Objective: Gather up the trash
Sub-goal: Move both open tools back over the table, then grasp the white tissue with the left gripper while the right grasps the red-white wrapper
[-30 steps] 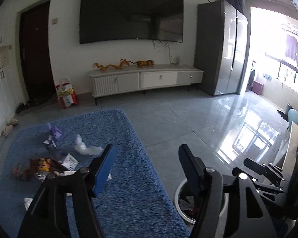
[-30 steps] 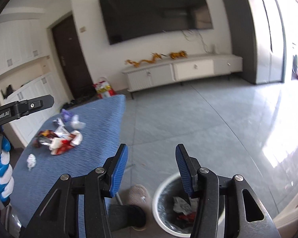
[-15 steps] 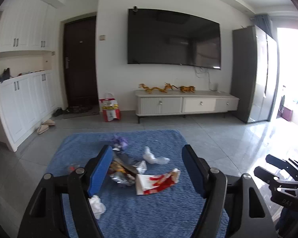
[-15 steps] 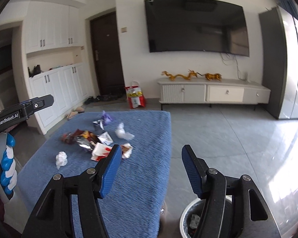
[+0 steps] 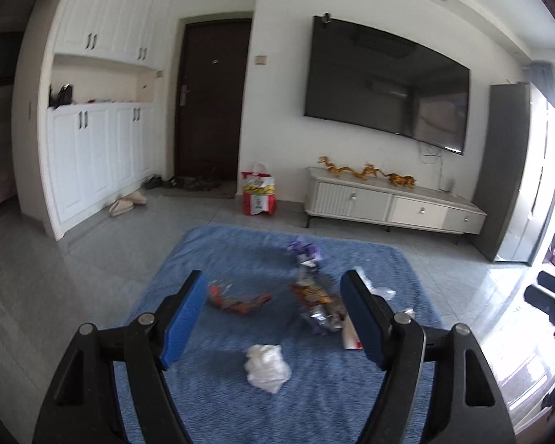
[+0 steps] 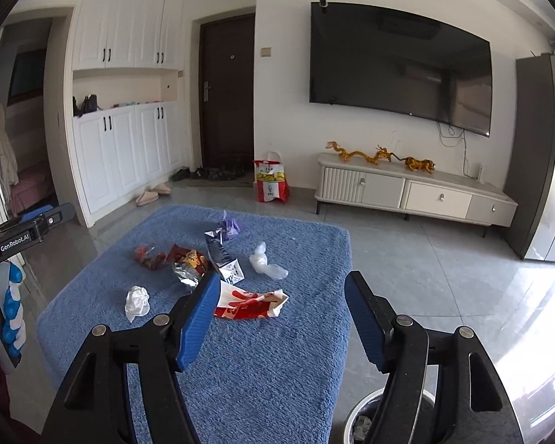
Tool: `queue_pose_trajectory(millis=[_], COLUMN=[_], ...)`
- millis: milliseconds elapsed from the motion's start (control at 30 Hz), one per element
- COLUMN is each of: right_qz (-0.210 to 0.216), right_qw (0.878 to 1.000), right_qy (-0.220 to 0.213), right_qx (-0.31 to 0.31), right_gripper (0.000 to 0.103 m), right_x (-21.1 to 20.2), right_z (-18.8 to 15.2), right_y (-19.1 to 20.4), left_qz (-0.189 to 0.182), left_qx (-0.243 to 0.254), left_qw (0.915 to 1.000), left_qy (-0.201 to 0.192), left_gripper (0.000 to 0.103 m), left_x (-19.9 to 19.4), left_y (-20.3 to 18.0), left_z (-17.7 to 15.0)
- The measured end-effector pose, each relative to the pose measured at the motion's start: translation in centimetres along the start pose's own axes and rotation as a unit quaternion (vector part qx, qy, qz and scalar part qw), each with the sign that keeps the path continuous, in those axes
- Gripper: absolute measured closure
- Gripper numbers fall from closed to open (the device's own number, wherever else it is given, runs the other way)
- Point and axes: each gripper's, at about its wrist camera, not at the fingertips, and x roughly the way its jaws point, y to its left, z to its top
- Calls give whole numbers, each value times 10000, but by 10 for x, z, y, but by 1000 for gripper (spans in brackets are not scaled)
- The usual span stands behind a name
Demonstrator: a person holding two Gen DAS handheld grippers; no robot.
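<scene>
Trash lies on a blue-covered table (image 6: 277,370). A crumpled white tissue (image 5: 267,367) (image 6: 137,300) sits nearest my left gripper (image 5: 273,318), which is open and empty above it. A red-and-white paper carton (image 6: 249,305), a foil snack bag (image 6: 188,262) (image 5: 320,305), a red wrapper (image 5: 236,301) (image 6: 150,257), a clear plastic wad (image 6: 266,262) and a purple wrapper (image 6: 228,226) (image 5: 304,251) lie further on. My right gripper (image 6: 283,314) is open and empty over the table's near right part.
A white trash bin (image 6: 362,421) with some trash inside stands on the floor at the table's near right corner. A TV cabinet (image 6: 414,192), a red bag (image 6: 272,182) and a dark door (image 6: 225,96) are at the far wall. The left gripper's handle (image 6: 22,236) shows at left.
Both grippers have swung left from the bin to the table. The left one now faces the trash pile and the tissue; the bin has slid to the right view's bottom edge.
</scene>
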Motion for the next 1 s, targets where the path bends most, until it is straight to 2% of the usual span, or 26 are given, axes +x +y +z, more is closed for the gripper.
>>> queue_pose_trajectory(millis=[167, 300, 467, 633, 767, 800, 900, 967, 1000], right_qz=[159, 339, 461, 524, 581, 603, 680, 714, 729], right_qw=[9997, 9986, 9955, 9917, 9885, 9876, 9853, 9839, 9832], right_qy=[152, 390, 768, 1047, 1253, 1303, 1402, 1456, 1481], right_qx=[-88, 73, 314, 524, 619, 638, 702, 748, 781], right_gripper=[34, 34, 34, 34, 34, 34, 34, 34, 34], right_x=[23, 53, 95, 129, 155, 162, 180, 192, 198], right_z=[0, -11, -29, -41, -50, -52, -54, -54, -54], right_y=[11, 9, -2, -11, -16, -17, -18, -19, -20], left_qz=[221, 243, 29, -268, -417, -493, -605, -660, -694], left_qx=[-143, -103, 33, 76, 55, 26, -23, -34, -51], left_qw=[9993, 9983, 9940, 9831, 9773, 9759, 9731, 9716, 9706], left_qy=[255, 527, 1091, 1810, 2076, 2126, 2222, 2270, 2306], left_gripper=[30, 30, 30, 30, 31, 32, 44, 55, 57], left_x=[20, 42, 77, 121, 145, 151, 166, 172, 176], left_y=[32, 38, 29, 14, 10, 9, 10, 11, 11], left_z=[-12, -23, -46, -77, -93, -96, -102, -104, -107])
